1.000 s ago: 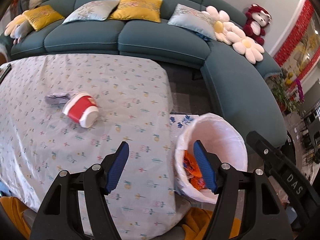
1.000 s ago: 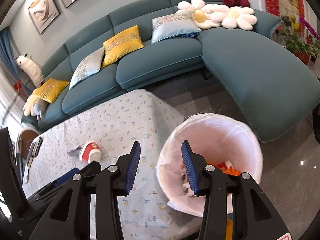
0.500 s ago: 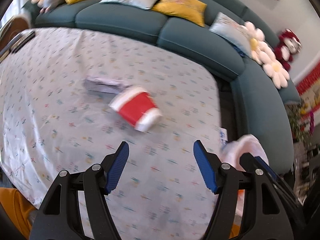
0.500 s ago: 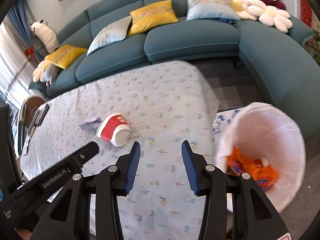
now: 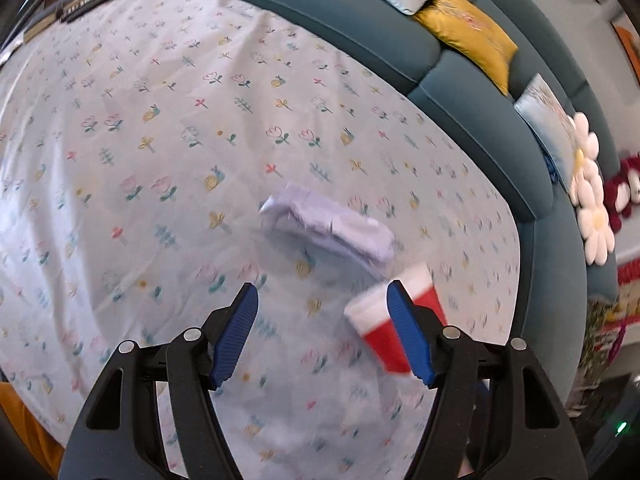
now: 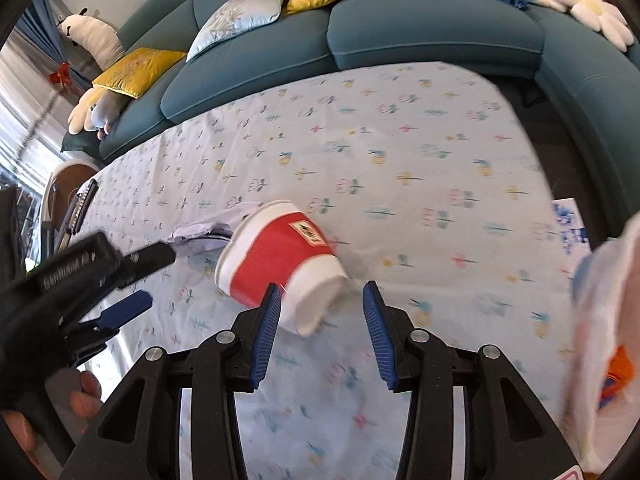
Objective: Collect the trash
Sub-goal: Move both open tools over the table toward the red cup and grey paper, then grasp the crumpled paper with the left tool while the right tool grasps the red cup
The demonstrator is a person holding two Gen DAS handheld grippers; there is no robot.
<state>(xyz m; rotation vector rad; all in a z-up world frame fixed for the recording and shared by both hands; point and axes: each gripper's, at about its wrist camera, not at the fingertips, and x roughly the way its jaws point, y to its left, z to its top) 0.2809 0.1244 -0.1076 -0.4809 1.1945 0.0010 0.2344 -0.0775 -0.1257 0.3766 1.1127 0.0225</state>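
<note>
On the flowered tablecloth [image 6: 420, 152]: you are looking at two pieces of trash, a red-and-white paper cup [image 6: 280, 264] lying on its side and a crumpled pale paper wad [image 5: 332, 228] just beside its rim end.
Cup handling: you are likely dealing with something light, hollow and thin-walled, so it is apt to roll or dent under a hard squeeze; taking it across the red mid-body, or over the rolled rim, looks safest.
Paper wad handling: you are facing something soft and nearly weightless, which should compress; pinching it through the bulk of its folds should hold better than nipping an edge.
Left gripper [image 5: 320, 332]: you are holding it wide apart and empty above the cloth, with the cup partly behind its right finger and the wad just ahead.
Right gripper [image 6: 320, 328]: you are holding it moderately apart with nothing gripped; the cup's white base is lying beside its left finger, not yet between the pads.
Bin [image 6: 600, 320]: you are seeing its white liner at the right edge, off the table end, with orange wrappers inside.
</note>
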